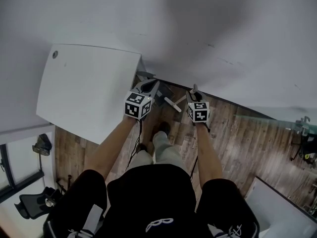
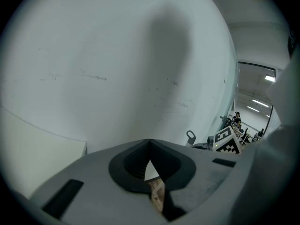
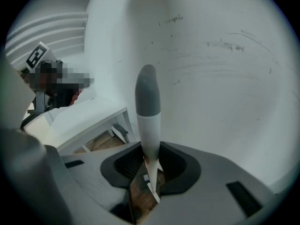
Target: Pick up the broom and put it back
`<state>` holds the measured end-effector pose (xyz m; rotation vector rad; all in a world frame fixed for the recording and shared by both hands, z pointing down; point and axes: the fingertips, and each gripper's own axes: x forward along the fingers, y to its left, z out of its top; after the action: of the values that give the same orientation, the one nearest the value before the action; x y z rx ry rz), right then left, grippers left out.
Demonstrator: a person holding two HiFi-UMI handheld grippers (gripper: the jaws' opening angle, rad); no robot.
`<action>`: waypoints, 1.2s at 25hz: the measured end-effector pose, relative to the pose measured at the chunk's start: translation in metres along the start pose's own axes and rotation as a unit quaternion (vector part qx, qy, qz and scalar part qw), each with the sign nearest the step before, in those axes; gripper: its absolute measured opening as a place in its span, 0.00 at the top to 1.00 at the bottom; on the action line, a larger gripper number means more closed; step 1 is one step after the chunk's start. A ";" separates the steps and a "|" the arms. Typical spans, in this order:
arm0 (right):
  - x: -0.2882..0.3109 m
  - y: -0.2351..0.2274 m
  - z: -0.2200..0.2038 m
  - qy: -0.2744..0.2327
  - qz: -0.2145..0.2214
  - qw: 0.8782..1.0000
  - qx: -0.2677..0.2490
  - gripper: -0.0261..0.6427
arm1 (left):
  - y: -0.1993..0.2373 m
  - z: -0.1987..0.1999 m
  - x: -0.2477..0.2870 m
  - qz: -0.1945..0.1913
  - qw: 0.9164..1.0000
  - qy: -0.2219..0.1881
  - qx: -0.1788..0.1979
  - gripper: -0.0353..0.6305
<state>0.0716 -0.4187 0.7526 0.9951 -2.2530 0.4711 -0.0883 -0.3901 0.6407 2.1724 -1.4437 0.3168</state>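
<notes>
Even, diffuse indoor light, moderately bright. A broad soft shadow lies on the white wall (image 1: pixel 223 29) in the head view and in the left gripper view, where ceiling strip lights (image 2: pixel 269 78) glare at far right. Both gripper views show fisheye bending and dark corners. The broom handle (image 3: pixel 148 125) is fairly sharp.

We note floor (image 1: pixel 237 133): grained wood planks | wall (image 1: pixel 223 29): matt, scuffed | table (image 1: pixel 84 88): smooth, matt | broom (image 3: pixel 149 125): smooth shaft, matt grey tip
</notes>
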 end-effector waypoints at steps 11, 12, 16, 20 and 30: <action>0.035 -0.031 0.024 0.013 0.015 1.000 0.009 0.79 | 0.012 0.027 0.031 0.016 1.000 -0.009 -0.004 0.92; 0.038 -0.034 0.026 0.015 0.016 1.000 0.011 0.79 | 0.013 0.030 0.034 0.016 1.000 -0.010 -0.004 0.92; 0.049 -0.047 0.031 0.023 0.014 1.000 0.016 0.79 | 0.017 0.038 0.044 0.019 1.000 -0.010 -0.004 0.92; 0.057 -0.057 0.036 0.027 0.011 0.999 0.022 0.79 | 0.021 0.044 0.049 0.020 1.000 -0.011 -0.003 0.92; 0.073 -0.068 0.044 0.035 0.005 0.999 0.026 0.79 | 0.034 0.047 0.053 0.032 0.999 -0.014 -0.013 0.92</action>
<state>0.0675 -0.5258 0.7739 0.9795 -2.1943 0.5620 -0.1020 -0.4671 0.6351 2.1218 -1.5265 0.2909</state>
